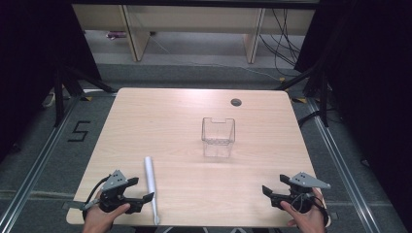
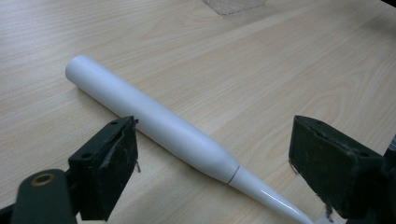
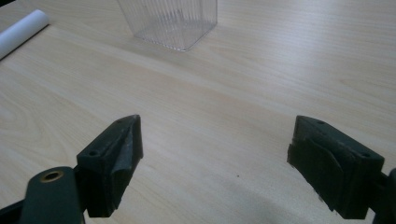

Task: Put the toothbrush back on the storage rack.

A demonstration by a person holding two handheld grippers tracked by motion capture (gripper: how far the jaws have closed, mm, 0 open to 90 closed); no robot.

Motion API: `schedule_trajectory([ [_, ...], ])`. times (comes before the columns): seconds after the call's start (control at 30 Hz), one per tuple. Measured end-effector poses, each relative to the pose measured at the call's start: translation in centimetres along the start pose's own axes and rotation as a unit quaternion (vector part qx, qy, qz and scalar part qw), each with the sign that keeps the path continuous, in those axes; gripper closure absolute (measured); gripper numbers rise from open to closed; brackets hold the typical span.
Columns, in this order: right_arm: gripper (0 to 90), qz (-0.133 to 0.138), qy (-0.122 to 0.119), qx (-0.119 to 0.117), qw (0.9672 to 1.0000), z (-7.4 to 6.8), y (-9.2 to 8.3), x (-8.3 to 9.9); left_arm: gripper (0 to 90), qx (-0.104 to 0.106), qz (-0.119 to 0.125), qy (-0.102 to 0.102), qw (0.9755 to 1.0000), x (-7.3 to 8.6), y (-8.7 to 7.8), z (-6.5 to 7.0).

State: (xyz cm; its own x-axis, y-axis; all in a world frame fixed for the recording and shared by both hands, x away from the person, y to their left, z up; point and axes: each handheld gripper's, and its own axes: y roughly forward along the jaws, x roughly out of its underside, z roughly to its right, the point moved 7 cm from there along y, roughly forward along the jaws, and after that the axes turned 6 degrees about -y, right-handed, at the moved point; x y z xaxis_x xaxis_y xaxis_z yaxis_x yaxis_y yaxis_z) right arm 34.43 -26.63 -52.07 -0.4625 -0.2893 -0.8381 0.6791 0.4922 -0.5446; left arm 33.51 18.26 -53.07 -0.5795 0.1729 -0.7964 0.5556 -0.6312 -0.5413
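So the white stick (image 1: 150, 187) is lying flat near the front-left corner of the table (image 1: 160, 111), thin end pointing at the near edge. It looks like an electric toothbrush handle, but I can't really tell. The left gripper (image 1: 135, 189) is right beside it with its jaws spread wide; in the left gripper view the stick (image 2: 154, 122) runs between them and neither pad touches it.

Biggest worry, I'd say: it's round and smooth, so if one pad hits first it'll probably roll or swing away. The thin tip is very close to the table's front edge, so a nudge that way could send it off. Grabbing the tapered end would likely let it slip or tip.

The clear plastic box (image 1: 218, 136) stands well apart, past the middle, with lots of bare wood between. The right gripper (image 1: 275, 187) hovers near the front-right corner, jaws also spread, nothing between them, out of the way.
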Motion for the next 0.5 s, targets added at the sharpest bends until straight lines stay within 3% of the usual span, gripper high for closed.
schedule_trajectory([
  [0.23,17.8,-0.008,-0.002,-0.005,1.0,-0.2,0.1,0.1,15.1,0.011,-0.007,0.01,0.9999,-0.1,-0.1,0.1],
  [0.27,17.8,-0.009,-0.001,-0.012,0.9999,-0.3,0.2,0.2,15.1,0.018,-0.001,0.016,0.9997,-0.3,-0.1,0.0],
  [0.3,17.9,-0.007,-0.003,-0.01,0.9999,-0.2,0.4,0.2,15.1,0.018,-0.01,0.023,0.9995,-0.4,-0.2,-0.2],
  [0.37,18.1,-0.011,-0.004,-0.002,0.9999,-0.2,0.5,0.2,15.4,0.013,0.001,0.029,0.9995,-0.8,-0.3,-0.4],
  [0.4,18.2,-0.014,0.02,-0.016,0.9996,-0.7,0.2,0.2,15.5,0.012,-0.006,0.039,0.9991,-0.9,-0.5,-0.5],
  [0.5,18.2,-0.011,0.015,-0.012,0.9998,-0.7,0.5,0.3,15.7,0.015,-0.011,0.068,0.9975,-1.6,-1.0,-0.7],
])
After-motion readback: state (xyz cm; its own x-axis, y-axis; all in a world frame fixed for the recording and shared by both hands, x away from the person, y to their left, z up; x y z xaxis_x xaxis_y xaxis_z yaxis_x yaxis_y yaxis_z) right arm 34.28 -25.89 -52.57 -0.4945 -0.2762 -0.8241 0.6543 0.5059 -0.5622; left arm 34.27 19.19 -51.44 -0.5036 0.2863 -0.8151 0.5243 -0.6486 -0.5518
